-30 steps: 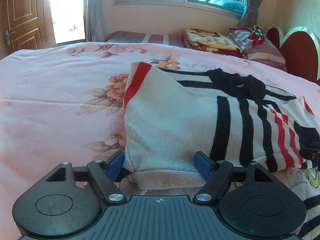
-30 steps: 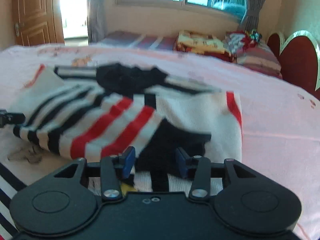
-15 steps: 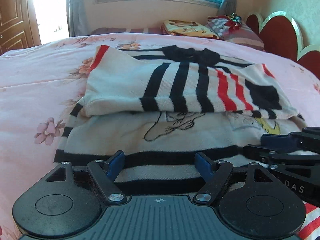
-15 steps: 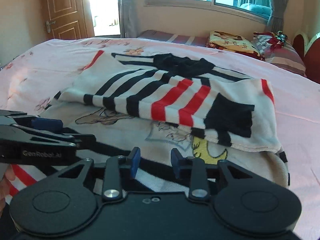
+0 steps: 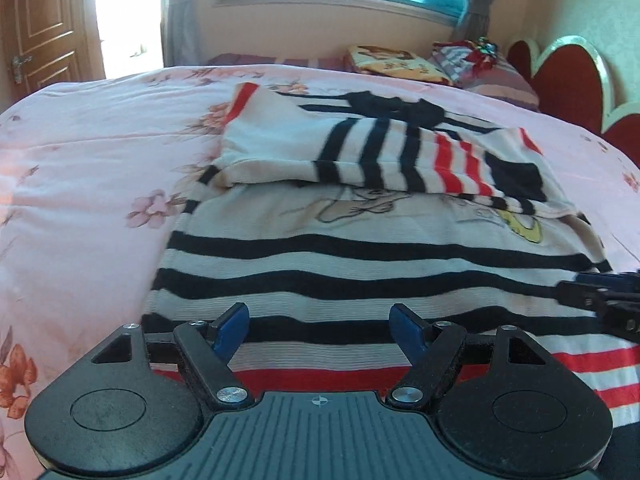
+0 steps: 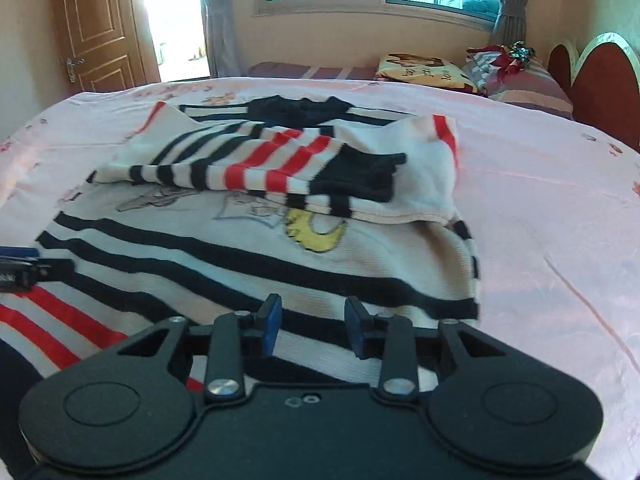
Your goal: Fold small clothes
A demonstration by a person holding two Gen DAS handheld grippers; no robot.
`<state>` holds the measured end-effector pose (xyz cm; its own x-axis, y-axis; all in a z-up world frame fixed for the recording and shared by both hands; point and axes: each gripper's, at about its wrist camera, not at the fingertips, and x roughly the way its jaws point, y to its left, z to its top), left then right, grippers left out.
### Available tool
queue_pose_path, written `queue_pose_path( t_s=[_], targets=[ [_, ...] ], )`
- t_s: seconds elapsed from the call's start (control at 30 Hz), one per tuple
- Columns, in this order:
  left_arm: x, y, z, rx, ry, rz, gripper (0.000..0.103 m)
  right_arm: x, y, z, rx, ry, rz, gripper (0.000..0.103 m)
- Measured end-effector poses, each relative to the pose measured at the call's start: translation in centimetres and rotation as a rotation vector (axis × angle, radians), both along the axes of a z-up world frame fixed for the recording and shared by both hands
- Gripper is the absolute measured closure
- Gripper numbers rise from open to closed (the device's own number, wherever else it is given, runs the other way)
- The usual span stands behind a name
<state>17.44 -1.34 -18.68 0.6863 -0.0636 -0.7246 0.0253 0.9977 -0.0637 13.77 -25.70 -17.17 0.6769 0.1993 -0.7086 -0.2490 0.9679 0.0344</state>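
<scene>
A small cream sweater with black and red stripes (image 5: 360, 264) lies flat on the pink bed; it also shows in the right wrist view (image 6: 248, 256). Both sleeves (image 5: 400, 160) are folded across its chest, over a cartoon print. My left gripper (image 5: 320, 322) is open and empty, hovering above the sweater's lower left part. My right gripper (image 6: 312, 322) is open and empty above the lower right part. Each gripper's tip shows at the edge of the other's view, the right one in the left wrist view (image 5: 600, 300).
A pink floral bedspread (image 5: 100, 160) covers the bed. Folded blankets and pillows (image 6: 480, 72) lie at the far right by the red headboard (image 6: 600, 88). A wooden door (image 6: 96, 28) and a window are beyond the bed.
Both grippers let go of the sleeves, which now lie folded across the chest, and drew back toward the sweater's hem.
</scene>
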Motion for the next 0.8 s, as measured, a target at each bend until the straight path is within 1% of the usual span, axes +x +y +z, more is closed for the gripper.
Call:
queue_pose_path(
  t_s=[0.07, 0.13, 0.2, 0.27, 0.33, 0.37, 0.43, 0.47, 0.57, 0.63, 0.67, 0.73, 0.8],
  targets=[
    [0.2, -1.0, -0.4, -0.005, 0.005, -0.027, 0.026, -0.6, 2.4, -0.1, 0.006, 0.001, 0.029, 0.070],
    [0.0, -1.4, -1.1, 0.021, 0.019, -0.057, 0.026, -1.1, 4.0, -0.5, 0.011, 0.015, 0.032, 0.069],
    [-1.2, -0.7, -1.5, 0.054, -0.006, -0.107, 0.026, -1.7, 4.4, -1.6, -0.051, 0.039, 0.011, 0.068],
    [-2.7, 0.4, -1.5, 0.064, -0.015, -0.134, 0.026, -3.3, 3.2, -1.9, -0.073, 0.023, -0.026, 0.068],
    [-4.2, 2.3, -1.6, 0.041, -0.019, -0.129, 0.026, -5.1, 1.6, -1.8, -0.100, 0.014, -0.070, 0.069],
    [-4.9, 3.0, -1.6, 0.036, -0.022, -0.129, 0.026, -5.8, 0.9, -1.8, -0.120, 0.011, -0.092, 0.068],
    [-5.9, 3.8, -1.7, 0.035, -0.026, -0.141, 0.026, -6.9, -0.1, -1.6, -0.128, 0.021, -0.136, 0.068],
    [-6.2, 4.0, -1.6, 0.035, -0.023, -0.142, 0.026, -7.2, -0.2, -1.6, -0.145, 0.027, -0.170, 0.066],
    [-7.2, 4.4, -0.9, 0.003, 0.000, -0.129, 0.026, -8.3, 0.3, -1.0, -0.137, 0.037, -0.228, 0.066],
    [-8.1, 4.5, -0.5, -0.047, 0.001, -0.136, 0.026, -9.6, 1.6, -0.1, -0.094, 0.005, -0.213, 0.066],
    [-8.5, 4.2, -0.3, -0.064, -0.005, -0.149, 0.026, -10.1, 2.6, 0.2, -0.094, -0.009, -0.197, 0.066],
    [-9.2, 3.6, -0.7, -0.050, -0.009, -0.173, 0.026, -10.7, 4.6, 0.0, -0.098, -0.012, -0.165, 0.066],
    [-9.7, 3.4, -1.6, -0.022, -0.005, -0.186, 0.026, -11.1, 5.7, -1.0, -0.087, 0.026, -0.151, 0.067]
  ],
)
